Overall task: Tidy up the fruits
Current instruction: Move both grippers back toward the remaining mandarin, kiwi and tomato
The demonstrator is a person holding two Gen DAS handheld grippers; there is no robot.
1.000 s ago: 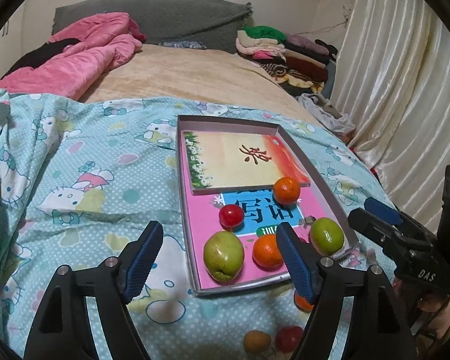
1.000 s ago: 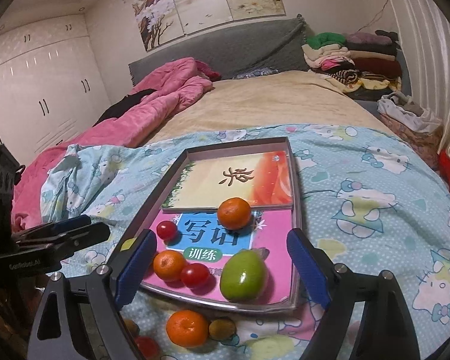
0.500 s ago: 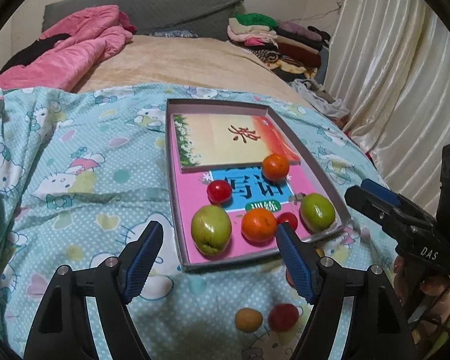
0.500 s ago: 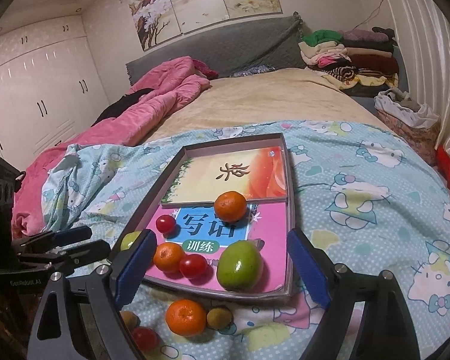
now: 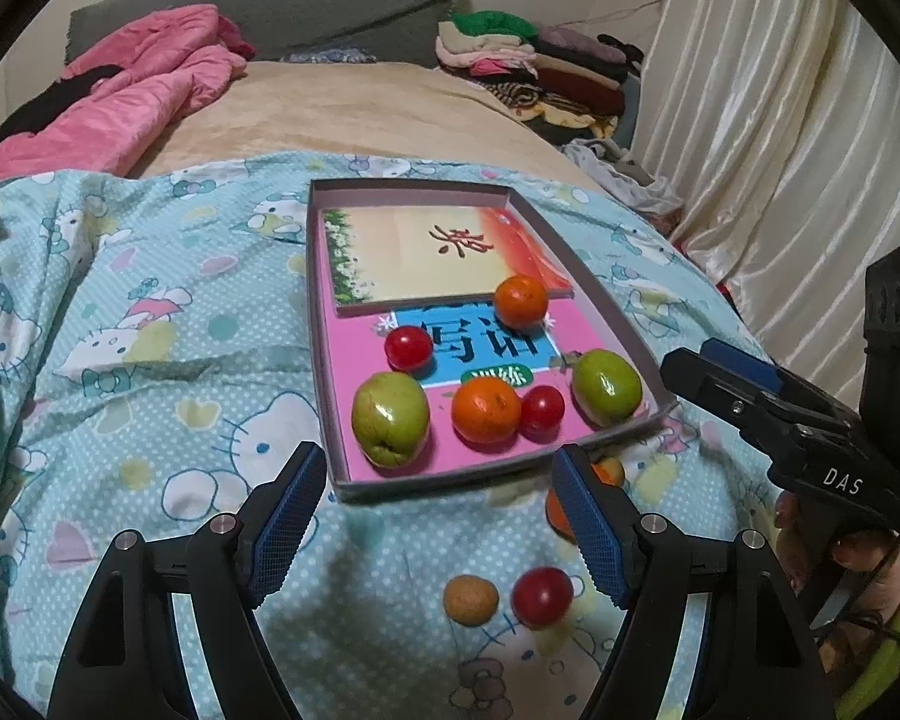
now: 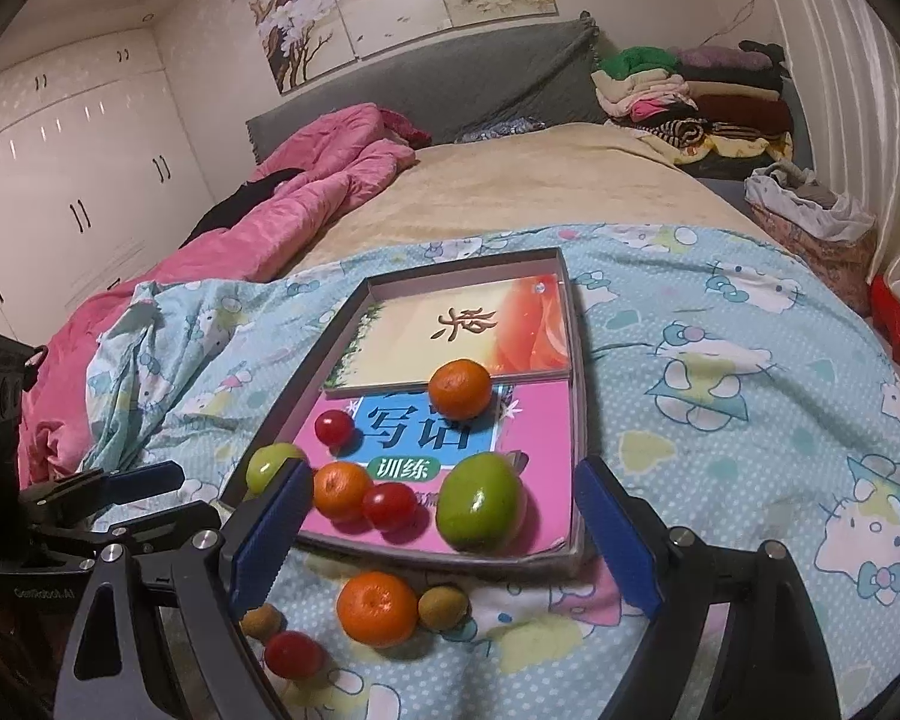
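Note:
A shallow grey box tray [image 5: 321,360] [image 6: 576,396] lies on the bed, lined with booklets. In it sit two green fruits [image 5: 390,418] [image 5: 606,386], two oranges [image 5: 486,409] [image 5: 520,302] and two red tomatoes [image 5: 408,347] [image 5: 542,412]. On the sheet in front of the tray lie an orange [image 6: 378,608], a red tomato [image 5: 541,596] [image 6: 291,654] and two small brown fruits [image 5: 470,599] [image 6: 443,606]. My left gripper [image 5: 435,522] is open and empty, just short of the tray's near edge. My right gripper [image 6: 441,540] is open and empty above the loose fruit.
The tray rests on a Hello Kitty sheet [image 5: 150,396] over a beige blanket [image 5: 342,114]. A pink quilt [image 6: 306,210] lies at the back left. Folded clothes [image 6: 702,96] are stacked at the back right. Curtains [image 5: 780,120] hang on the right.
Both grippers have drawn back and risen from the tray, so more of the loose fruit on the sheet shows below them. Both stay open. No fruit has moved.

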